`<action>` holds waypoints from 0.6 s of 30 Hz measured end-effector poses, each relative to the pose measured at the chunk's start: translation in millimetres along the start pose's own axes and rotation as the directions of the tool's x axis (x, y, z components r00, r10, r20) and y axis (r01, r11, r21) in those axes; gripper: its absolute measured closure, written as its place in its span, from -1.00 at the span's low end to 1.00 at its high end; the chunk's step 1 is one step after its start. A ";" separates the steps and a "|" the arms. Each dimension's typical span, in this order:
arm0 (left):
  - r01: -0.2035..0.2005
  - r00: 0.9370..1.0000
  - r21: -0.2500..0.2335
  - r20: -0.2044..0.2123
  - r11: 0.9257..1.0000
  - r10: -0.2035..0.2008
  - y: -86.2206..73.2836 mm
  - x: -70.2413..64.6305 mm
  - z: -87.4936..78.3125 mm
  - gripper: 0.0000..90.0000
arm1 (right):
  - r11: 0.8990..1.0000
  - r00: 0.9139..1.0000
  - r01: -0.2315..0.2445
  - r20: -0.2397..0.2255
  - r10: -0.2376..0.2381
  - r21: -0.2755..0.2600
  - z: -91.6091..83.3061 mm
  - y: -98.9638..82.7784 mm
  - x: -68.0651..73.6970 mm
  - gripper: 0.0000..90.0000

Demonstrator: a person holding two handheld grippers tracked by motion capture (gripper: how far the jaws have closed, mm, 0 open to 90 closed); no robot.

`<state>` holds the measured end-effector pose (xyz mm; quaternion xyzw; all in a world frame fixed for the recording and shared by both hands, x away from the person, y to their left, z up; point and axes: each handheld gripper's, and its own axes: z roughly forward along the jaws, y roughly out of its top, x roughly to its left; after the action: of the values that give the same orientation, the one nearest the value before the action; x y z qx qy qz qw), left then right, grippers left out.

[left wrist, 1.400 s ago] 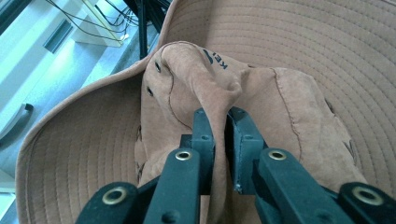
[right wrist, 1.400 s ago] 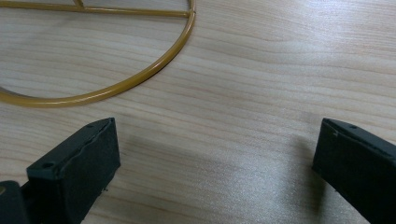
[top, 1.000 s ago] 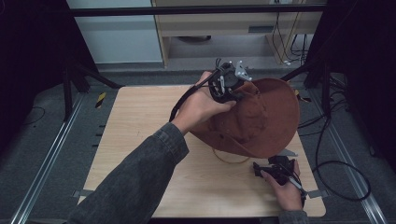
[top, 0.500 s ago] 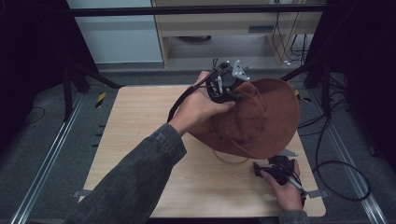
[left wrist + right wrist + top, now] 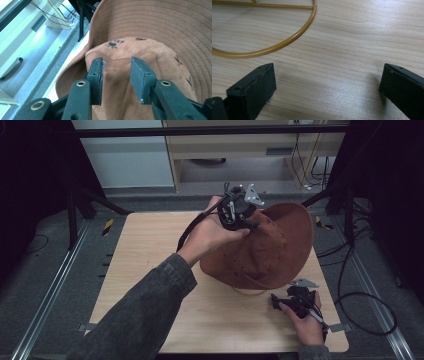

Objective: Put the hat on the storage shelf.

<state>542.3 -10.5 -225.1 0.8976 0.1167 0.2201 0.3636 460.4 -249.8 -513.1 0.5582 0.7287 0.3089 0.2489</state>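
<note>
While the left gripper [image 5: 116,77] pinches a fold of crown on the wide-brimmed brown suede hat [image 5: 270,245], tilted over the pale wooden table [image 5: 145,250], the right gripper [image 5: 327,90], gaping unladen by a gold wire ring [image 5: 274,45] beneath the hat, probably must steady that stand next.

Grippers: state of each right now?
Left gripper: fingers closed on a fold of the brown hat's crown.
Right gripper: open, holding nothing, low over the wooden table.

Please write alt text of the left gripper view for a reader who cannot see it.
The left gripper pinches a fold of a brown suede hat's crown between its two black jaws, with the stitched brim curving behind. A grey floor lies beyond.
</note>
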 end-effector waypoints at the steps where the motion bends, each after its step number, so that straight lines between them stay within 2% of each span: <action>1: -0.003 1.000 -0.001 0.002 1.000 0.003 0.1 -0.6 -0.5 0.38 | 1.000 1.000 0.000 0.000 0.000 0.000 0.0 0.0 0.0 -0.99; 18: 0.003 1.000 -0.031 -0.008 1.000 -0.003 -5.3 -2.4 -19.4 0.23 | 1.000 1.000 0.004 0.000 -0.004 0.001 -0.1 -0.1 -0.2 -0.99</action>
<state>530.6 4.0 -217.2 0.8907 0.1162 0.2250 0.3774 460.4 -250.0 -513.1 0.5571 0.7300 0.3078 0.2492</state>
